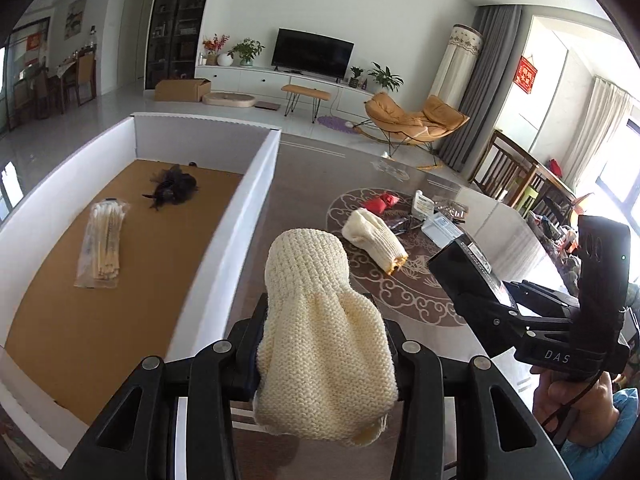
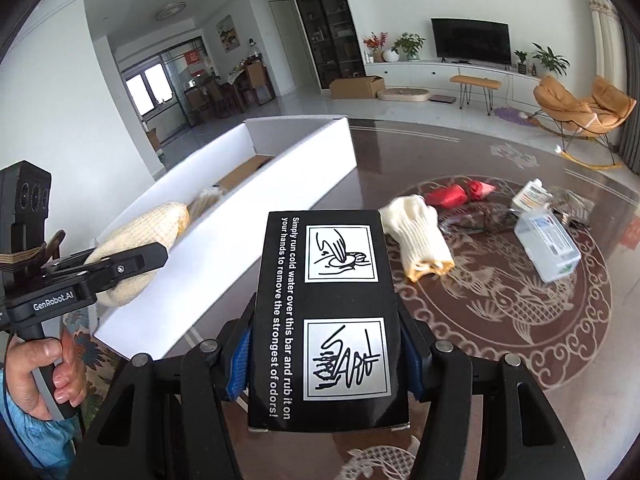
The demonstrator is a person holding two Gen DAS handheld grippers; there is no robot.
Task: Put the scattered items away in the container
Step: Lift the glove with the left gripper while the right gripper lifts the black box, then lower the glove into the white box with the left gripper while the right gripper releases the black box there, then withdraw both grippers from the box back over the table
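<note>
Container (image 1: 224, 216): large white-walled box with a brown cardboard floor, standing on the dark glossy table (image 1: 304, 184), left of the scattered pile.

Already inside: one clear bag of pale sticks (image 1: 102, 240); one black feathery item (image 1: 174, 188).

In transit, two items:
- Cream knitted glove (image 1: 320, 340), clenched in the jaws of the left gripper (image 1: 320, 364), raised above the table just beside the container's near wall and not yet over its floor.
- Black carton (image 2: 328, 320), grasped by its long sides in the jaws of the right gripper (image 2: 326, 364), blue pads pressed against both sides, held above the table to the right of the container.

Still on the table, clustered on the round patterned inlay: second cream glove (image 2: 418, 240) with a yellow cuff; red packet (image 2: 456, 194); clear plastic box (image 2: 548, 246) with a label too small to read; small white carton (image 2: 530, 196); some dark and clear wrapped pieces, not identifiable.

Estimate: under halfway; two stowed, two being carried, at least five left.

Legible writing: carton, "Simply run cold water over this bar and rub it on your hands to remove the strongest of odors!", with two hand pictograms. Left gripper body, "GenRobot.AI". Right gripper body, "DAS", partly cut off.
</note>
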